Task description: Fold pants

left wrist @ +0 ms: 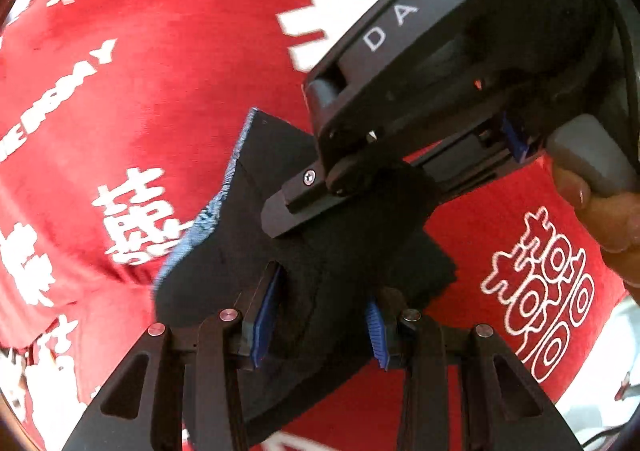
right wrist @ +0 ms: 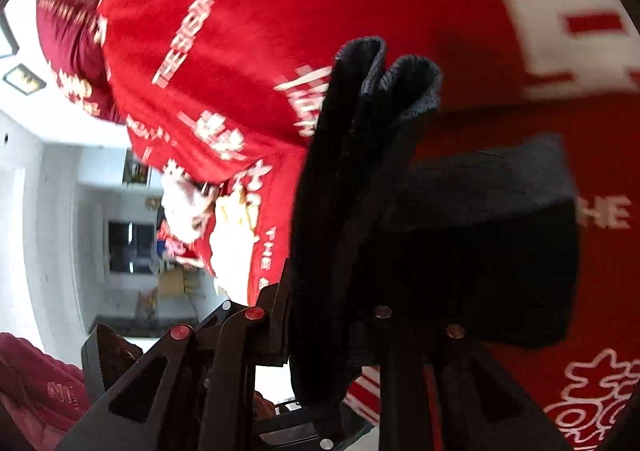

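The left claw (left wrist: 320,315) clamps the dark pants (left wrist: 224,251), whose long axis runs toward 11 o'clock over the red printed cloth (left wrist: 160,91). At 2 o'clock the right claw (left wrist: 360,195) pinches the same fabric, gripped by a hand (left wrist: 600,211). In the right wrist view, its bunched folds (right wrist: 384,99) point to 12 o'clock.

We see a bright red cloth (left wrist: 168,99) printed with white characters and letters. The pants (left wrist: 336,263) are black, with a blue-and-white patterned edge on the left. Our black left gripper (left wrist: 320,325) has blue pads (left wrist: 264,315).
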### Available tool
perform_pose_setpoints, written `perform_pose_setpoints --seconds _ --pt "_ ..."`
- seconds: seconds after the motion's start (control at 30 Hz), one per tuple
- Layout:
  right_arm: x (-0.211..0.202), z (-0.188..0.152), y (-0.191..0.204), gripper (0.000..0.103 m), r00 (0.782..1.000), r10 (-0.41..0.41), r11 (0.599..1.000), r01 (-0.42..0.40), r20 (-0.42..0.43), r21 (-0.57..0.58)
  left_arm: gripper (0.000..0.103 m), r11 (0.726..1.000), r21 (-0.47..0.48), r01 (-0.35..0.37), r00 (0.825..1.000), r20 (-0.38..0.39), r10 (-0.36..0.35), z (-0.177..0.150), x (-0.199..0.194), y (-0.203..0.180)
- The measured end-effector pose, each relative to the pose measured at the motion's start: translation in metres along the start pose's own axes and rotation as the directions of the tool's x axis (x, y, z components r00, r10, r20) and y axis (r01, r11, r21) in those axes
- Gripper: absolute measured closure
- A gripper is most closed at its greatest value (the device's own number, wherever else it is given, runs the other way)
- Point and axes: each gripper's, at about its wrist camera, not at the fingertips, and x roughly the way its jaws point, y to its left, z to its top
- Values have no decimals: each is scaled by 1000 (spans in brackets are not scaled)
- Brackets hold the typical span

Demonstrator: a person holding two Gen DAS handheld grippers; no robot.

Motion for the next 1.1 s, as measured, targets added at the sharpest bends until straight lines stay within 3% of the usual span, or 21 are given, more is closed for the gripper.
perform_pose_setpoints --seconds 0.1,0.23,0.3,0.33,0.5,0.67,0.77,0.87,0.97,1.03,1.1 --pt "-1 -5 -47 80 1000 -22 998 22 5 52 63 1000 15 28 998 -60 -27 -3 29 -22" --pt "9 -11 -88 79 999 -37 994 39 -23 104 62 999 35 16 992 -126 -12 -15 54 -36" --pt "17 -15 -99 79 1000 -25 992 27 -18 126 52 999 44 10 990 -144 -4 -21 58 -39" --pt "17 -17 -106 78 999 -29 991 31 -19 131 41 999 35 26 987 -159 -20 -23 59 -38" --pt "14 -24 -108 78 998 -53 991 56 -26 123 38 997 29 73 980 -186 -67 -25 51 -32" --pt "20 -18 -93 75 988 -146 985 149 -45 88 38 996 -18 87 976 -199 -89 -29 27 -13" --pt "21 -19 -85 71 980 -192 979 195 -57 55 38 998 -39 47 981 -187 -54 -32 11 2" --pt "15 -20 -83 66 970 -235 971 237 -60 29 38 994 -100 -36 977 -211 14 -35 8 29" --pt "10 -19 -77 63 956 -285 958 287 -62 13 38 971 -194 -143 961 -263 89 -37 17 65" --pt "0 -19 -76 63 938 -341 940 342 -55 -1 38 943 -274 -187 951 -290 105 -42 24 90" --pt "-10 -19 -71 63 907 -421 907 420 -20 -30 38 921 -315 -230 943 -305 131 -50 32 105"
